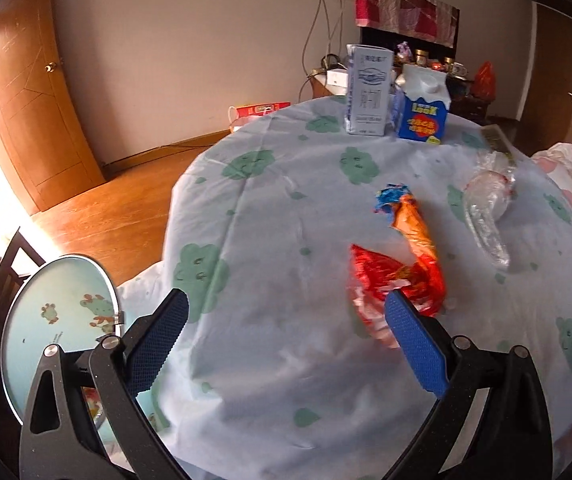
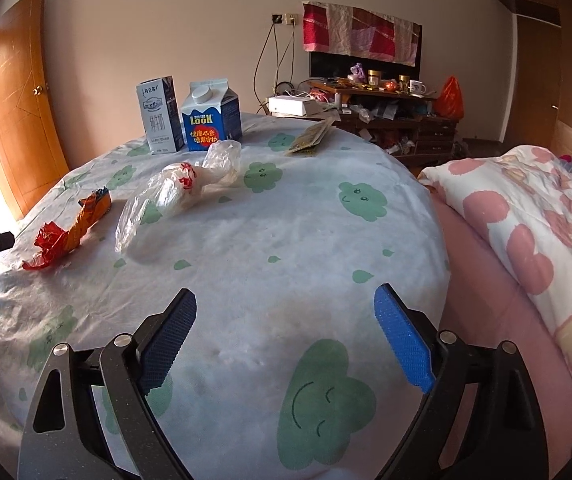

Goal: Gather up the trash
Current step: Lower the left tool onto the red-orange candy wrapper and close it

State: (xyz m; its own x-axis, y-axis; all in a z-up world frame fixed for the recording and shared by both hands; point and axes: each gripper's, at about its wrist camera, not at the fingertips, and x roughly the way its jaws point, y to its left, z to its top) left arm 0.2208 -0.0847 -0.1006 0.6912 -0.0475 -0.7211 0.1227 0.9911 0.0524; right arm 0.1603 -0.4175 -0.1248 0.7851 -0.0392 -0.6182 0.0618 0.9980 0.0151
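The red-orange foil snack wrapper (image 1: 401,256) lies on the cloud-print tablecloth (image 1: 270,216), just left of the clear plastic bag (image 1: 485,216). Both look light, crinkly and slippery; pinch each at its bunched middle. The left gripper (image 1: 286,312) and right gripper (image 2: 286,316) gape, empty.

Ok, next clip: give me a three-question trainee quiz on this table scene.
1. True or false: the left tool is shut on the red wrapper.
2. Which item stands beside the grey-white milk carton? A) the blue carton B) a glass bottle C) a metal can
3. Fill in: the clear plastic bag lies on the ____ tablecloth.

Key: 1 false, both tools open and empty; 2 A; 3 cloud-print.
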